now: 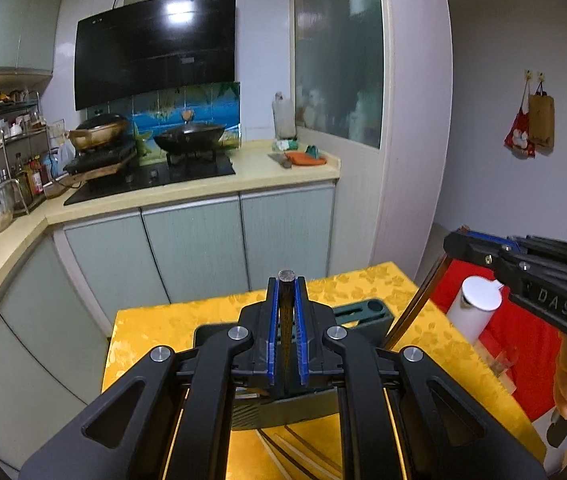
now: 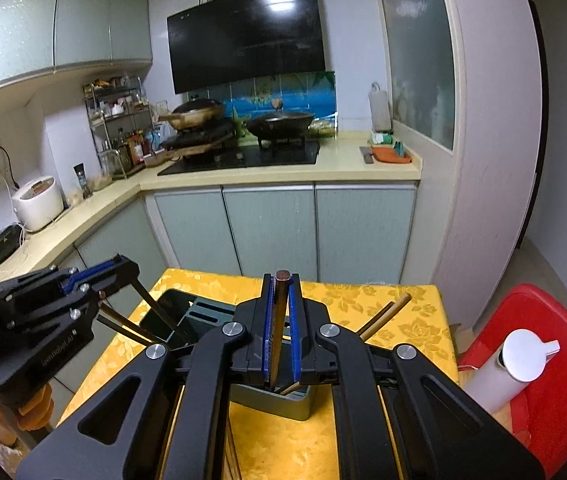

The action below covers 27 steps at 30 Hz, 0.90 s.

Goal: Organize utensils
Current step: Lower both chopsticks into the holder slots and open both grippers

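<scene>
I have a chopstick in each hand. The left tongs [image 1: 286, 312] are closed on a dark chopstick [image 1: 286, 308], gripped near its round top end, which pokes out just past the blue pads [image 1: 272, 344]. The right tongs [image 2: 281, 312] are likewise clamped on a brown-tipped chopstick [image 2: 280, 312], its lower end pointing down into the holder [image 2: 275, 400] on the yellow-clothed surface [image 2: 403, 320].

From the right view, my left-hand stick slants down into the dark open compartment of the holder, with another stick or two beside it; I cannot tell whether its tip touches bottom. One more pale chopstick [image 2: 385, 316] lies on the cloth just beside the right tongs.

I judge these sticks to be light, stiff and smooth, so they may swivel or slip between the pads if I tilt them. A grip close to the top leaves a long free end that can swing, so I would lower slowly and keep each stick near upright.

The holder's slots are narrow and its rim is the edge to watch; a tip catching there could tip the stick sideways. The surface is small, with cloth edges close on all sides. A white cylinder [image 2: 511, 372] on a red stool [image 2: 555, 380] stands near on the right, and the two rigs are near each other, so room for sideways moves is limited.
</scene>
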Each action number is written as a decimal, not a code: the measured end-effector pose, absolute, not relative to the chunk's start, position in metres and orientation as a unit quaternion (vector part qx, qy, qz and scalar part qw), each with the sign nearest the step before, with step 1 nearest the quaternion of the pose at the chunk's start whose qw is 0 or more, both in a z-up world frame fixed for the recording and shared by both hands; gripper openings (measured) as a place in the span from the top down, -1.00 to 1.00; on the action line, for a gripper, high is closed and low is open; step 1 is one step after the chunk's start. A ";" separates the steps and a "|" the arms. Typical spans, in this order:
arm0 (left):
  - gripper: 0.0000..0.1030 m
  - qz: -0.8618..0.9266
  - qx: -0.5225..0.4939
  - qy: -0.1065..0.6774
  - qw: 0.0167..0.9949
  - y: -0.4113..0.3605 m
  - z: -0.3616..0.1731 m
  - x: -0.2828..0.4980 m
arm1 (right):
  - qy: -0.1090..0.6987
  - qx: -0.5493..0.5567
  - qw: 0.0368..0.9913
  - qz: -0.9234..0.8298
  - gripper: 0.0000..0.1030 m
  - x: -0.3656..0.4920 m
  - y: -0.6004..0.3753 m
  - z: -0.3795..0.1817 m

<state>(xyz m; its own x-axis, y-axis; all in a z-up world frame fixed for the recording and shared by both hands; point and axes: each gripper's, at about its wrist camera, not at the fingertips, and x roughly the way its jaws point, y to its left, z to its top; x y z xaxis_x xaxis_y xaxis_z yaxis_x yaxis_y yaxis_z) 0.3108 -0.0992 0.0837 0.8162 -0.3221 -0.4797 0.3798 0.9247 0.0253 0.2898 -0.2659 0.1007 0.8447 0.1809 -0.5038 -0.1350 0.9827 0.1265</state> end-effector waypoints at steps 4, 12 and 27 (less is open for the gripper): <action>0.86 -0.180 0.060 0.252 0.949 -0.098 0.073 0.319 | 0.281 0.044 0.954 0.090 0.85 0.300 -0.259 0.093; 0.16 -0.177 0.047 0.248 0.951 -0.090 0.076 0.319 | 0.296 0.066 0.948 0.096 0.63 0.311 -0.260 0.084; -0.63 -0.158 0.045 0.183 0.969 -0.075 0.102 0.276 | 0.225 0.057 0.972 0.044 0.02 0.273 -0.275 0.111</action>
<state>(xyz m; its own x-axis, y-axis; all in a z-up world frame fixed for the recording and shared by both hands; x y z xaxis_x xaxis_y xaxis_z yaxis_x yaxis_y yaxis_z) 0.2755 -0.0751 0.1023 0.8832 -0.2892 -0.3693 0.3224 0.9461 0.0300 0.2735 -0.2753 0.1106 0.8948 0.1107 -0.4324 -0.0593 0.9897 0.1307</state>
